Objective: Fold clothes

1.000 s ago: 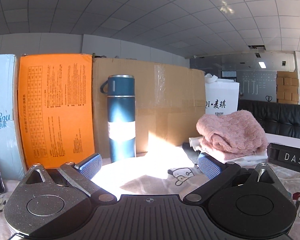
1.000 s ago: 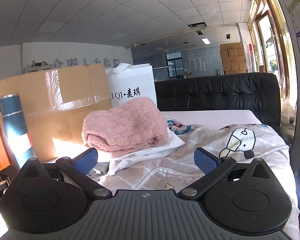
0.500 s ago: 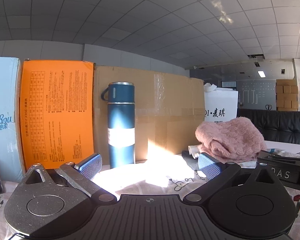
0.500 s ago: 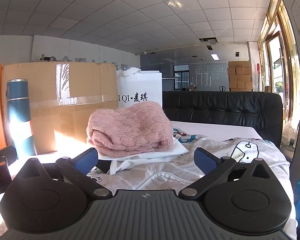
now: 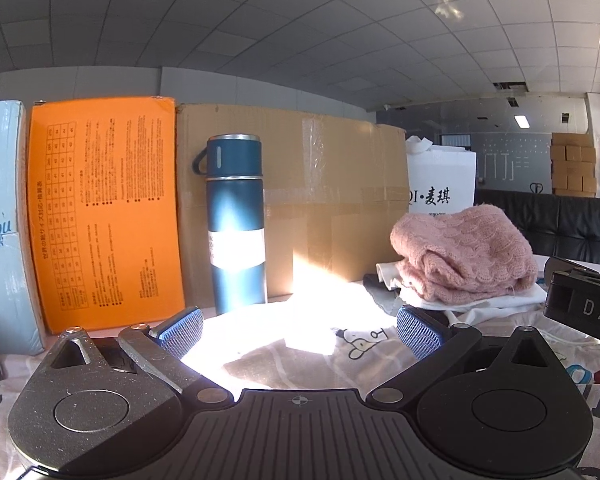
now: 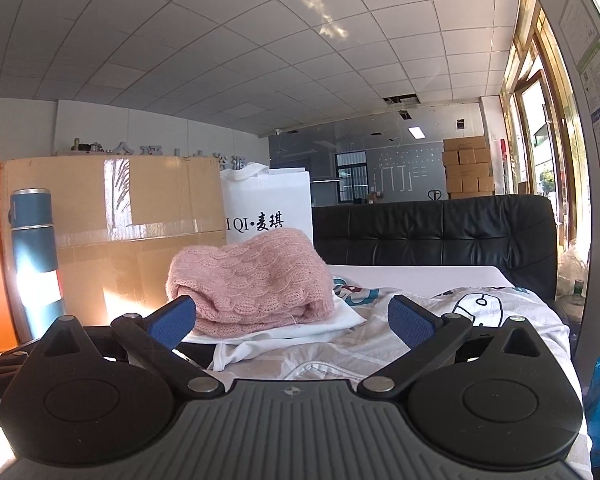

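Two claws: left claw (image 5: 299,330) and right claw (image 6: 292,320) both wide, empty.
Item: pink cable-knit sweater (image 6: 250,282), folded, right of tall blue steel flask (image 5: 236,226).
Handling: probably soft, light, floppy; pinch a folded edge.

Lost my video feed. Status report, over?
Left gripper and right gripper: jaws open, empty. Pink sweater folded atop white garment. Nothing blocking.

You have one pink knitted sweater (image 6: 252,276) and one white garment (image 6: 284,332) under it. One blue flask (image 5: 236,224), one orange box (image 5: 104,208), one white bag (image 6: 268,204).
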Available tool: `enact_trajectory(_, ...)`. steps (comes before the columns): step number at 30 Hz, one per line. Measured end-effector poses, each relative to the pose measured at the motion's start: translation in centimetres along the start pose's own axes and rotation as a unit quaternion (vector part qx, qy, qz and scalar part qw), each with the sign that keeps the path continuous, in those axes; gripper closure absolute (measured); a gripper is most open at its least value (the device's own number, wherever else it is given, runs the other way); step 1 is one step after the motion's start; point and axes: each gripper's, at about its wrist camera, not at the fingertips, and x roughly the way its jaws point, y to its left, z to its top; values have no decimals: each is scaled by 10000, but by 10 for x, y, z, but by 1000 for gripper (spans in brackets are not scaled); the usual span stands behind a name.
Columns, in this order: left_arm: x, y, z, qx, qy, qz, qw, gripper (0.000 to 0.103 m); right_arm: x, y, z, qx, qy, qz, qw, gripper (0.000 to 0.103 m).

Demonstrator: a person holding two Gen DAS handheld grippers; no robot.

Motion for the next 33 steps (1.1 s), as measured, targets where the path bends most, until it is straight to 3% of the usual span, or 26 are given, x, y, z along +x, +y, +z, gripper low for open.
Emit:
enact_trajectory(6,0,0,0,28,-12,34,10000,0,-9,-2,0,71,-210,-45,9997,0)
enact_trajectory(33,-1,-1,0,48,-43,60,10000,0,-14,3,0,-4,-241,231,9994,0)
